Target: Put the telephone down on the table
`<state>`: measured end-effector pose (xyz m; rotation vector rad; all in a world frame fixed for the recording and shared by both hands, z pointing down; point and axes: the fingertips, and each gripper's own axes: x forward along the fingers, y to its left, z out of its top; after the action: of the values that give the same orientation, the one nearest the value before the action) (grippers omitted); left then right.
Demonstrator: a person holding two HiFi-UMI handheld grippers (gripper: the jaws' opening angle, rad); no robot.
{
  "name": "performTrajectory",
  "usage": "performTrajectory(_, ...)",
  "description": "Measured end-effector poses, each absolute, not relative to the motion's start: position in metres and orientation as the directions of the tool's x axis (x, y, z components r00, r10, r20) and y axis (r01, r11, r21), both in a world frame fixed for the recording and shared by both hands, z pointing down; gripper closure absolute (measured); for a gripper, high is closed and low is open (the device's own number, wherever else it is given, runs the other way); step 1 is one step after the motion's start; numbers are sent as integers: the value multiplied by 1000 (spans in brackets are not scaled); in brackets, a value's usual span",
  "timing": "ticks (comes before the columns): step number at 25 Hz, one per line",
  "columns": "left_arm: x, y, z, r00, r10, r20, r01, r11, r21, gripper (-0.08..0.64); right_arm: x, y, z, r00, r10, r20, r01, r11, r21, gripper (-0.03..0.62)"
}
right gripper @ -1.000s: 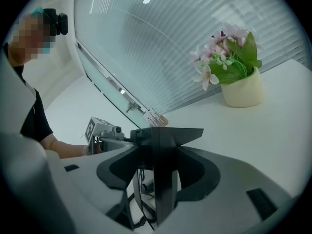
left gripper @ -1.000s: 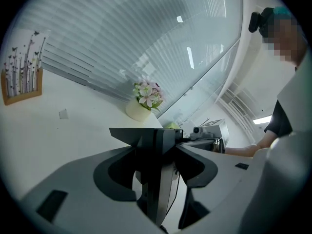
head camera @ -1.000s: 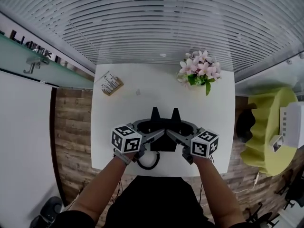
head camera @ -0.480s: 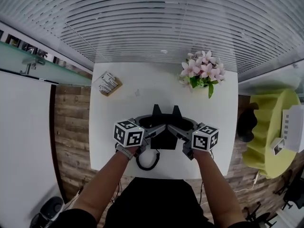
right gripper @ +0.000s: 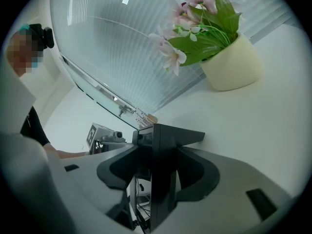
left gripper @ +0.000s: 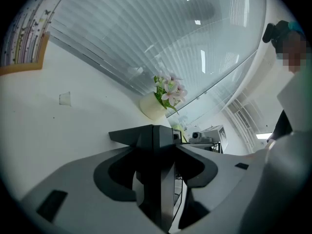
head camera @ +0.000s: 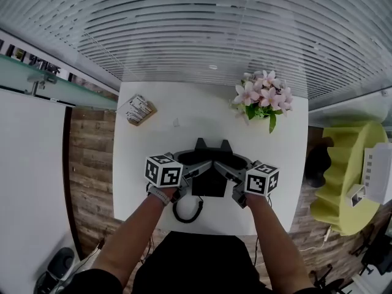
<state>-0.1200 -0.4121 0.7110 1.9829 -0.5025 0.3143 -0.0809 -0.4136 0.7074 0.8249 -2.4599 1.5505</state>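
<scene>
A black telephone (head camera: pixel 209 183) is over the near middle of the white table (head camera: pixel 147 158), carried between both grippers. My left gripper (head camera: pixel 200 155) is shut on its left side, my right gripper (head camera: pixel 225 155) on its right side. The left gripper view shows that gripper (left gripper: pixel 156 172) clamped on a black slab of the telephone (left gripper: pixel 146 134). The right gripper (right gripper: pixel 158 174) likewise grips the telephone (right gripper: pixel 168 133) in its own view. A black coiled cord (head camera: pixel 187 210) hangs off the telephone toward the near table edge. Whether the telephone touches the table is hidden.
A cream pot of pink flowers (head camera: pixel 263 95) (right gripper: pixel 231 65) (left gripper: pixel 153 108) stands at the table's far right. A small wooden card box (head camera: pixel 139 109) lies at the far left corner, and a tiny scrap (head camera: pixel 176 122) (left gripper: pixel 65 98) lies near it. A yellow-green chair (head camera: pixel 343 176) stands right of the table.
Both grippers, still shut on the telephone, have sunk a little toward the table and rolled slightly. The cord has dropped with them.
</scene>
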Motion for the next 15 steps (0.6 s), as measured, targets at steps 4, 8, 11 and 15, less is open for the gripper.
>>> performTrajectory(4,-120,-411,715,880,-228,418,-475,-382,793,308,-80,-415,708,-845,-378,378,-504,330,-798,342)
performTrajectory(8,-123,-411,717,865,-254,433,-500,-354,790,296,-81,-415,708,-843,-372,389,-512,333,-792,342)
performTrajectory(11,-126,-409,716,843,-268,466,-536,-361,763,296,-81,-414,708,-824,-383,418,-546,336,-768,341)
performTrajectory(15,-142,-409,710,802,-311,511,-597,-374,710,290,-77,-412,703,-757,-428,494,-644,357,-677,318)
